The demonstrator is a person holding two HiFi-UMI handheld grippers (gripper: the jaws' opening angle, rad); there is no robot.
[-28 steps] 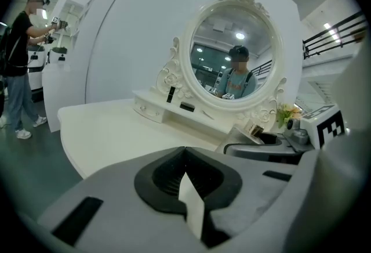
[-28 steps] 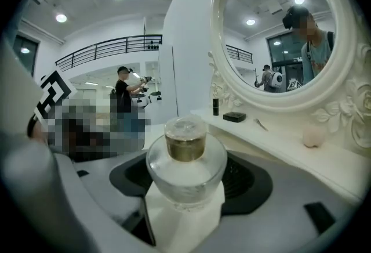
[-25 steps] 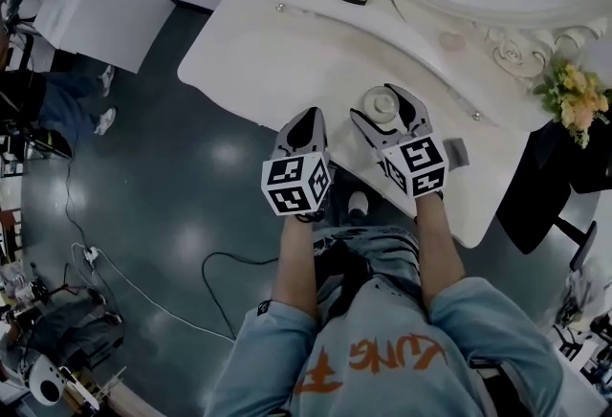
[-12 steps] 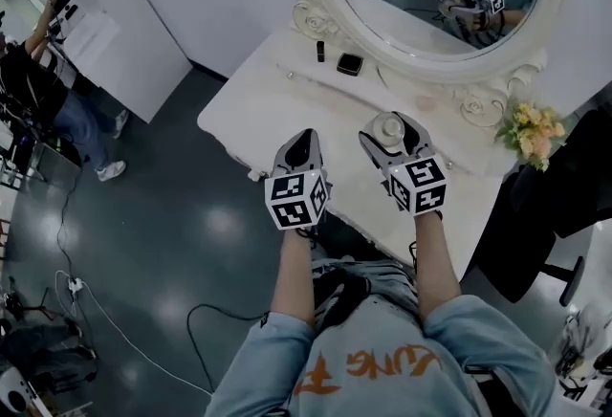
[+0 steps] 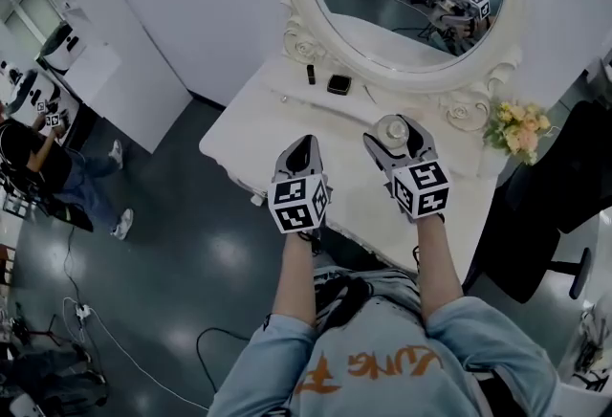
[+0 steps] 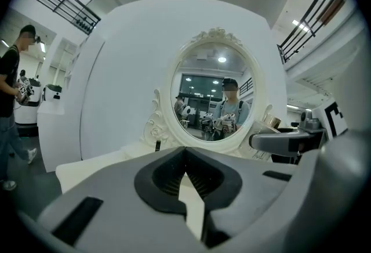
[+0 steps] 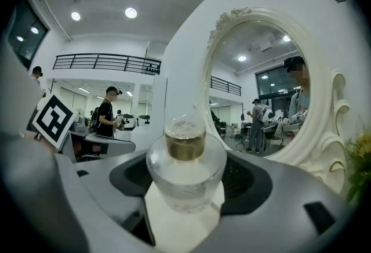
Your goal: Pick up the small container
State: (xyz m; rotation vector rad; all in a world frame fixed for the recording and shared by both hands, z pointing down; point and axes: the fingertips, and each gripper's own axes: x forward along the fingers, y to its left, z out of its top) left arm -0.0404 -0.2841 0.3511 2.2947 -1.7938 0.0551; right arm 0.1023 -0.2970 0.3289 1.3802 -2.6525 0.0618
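Observation:
The small container (image 5: 390,129) is a round clear glass jar with a gold collar and a clear stopper. It sits near the right front of the white vanity table (image 5: 277,114). My right gripper (image 5: 391,132) has a finger on each side of it. In the right gripper view the small container (image 7: 185,170) fills the gap between the jaws of the right gripper (image 7: 185,185), and both sides touch it. My left gripper (image 5: 304,142) hovers over the table's front edge to the left. In the left gripper view the left gripper (image 6: 186,166) has its jaws together with nothing between them.
An oval mirror (image 5: 402,4) in an ornate white frame stands at the table's back. A black compact (image 5: 338,84) and a small dark tube (image 5: 310,74) lie below it. Flowers (image 5: 516,128) and a dark chair (image 5: 564,186) are at the right. A person (image 5: 38,166) stands far left.
The head view has tilted up, so more of the mirror and wall shows. Both grippers keep about the same places over the table, and the right one stays round the container.

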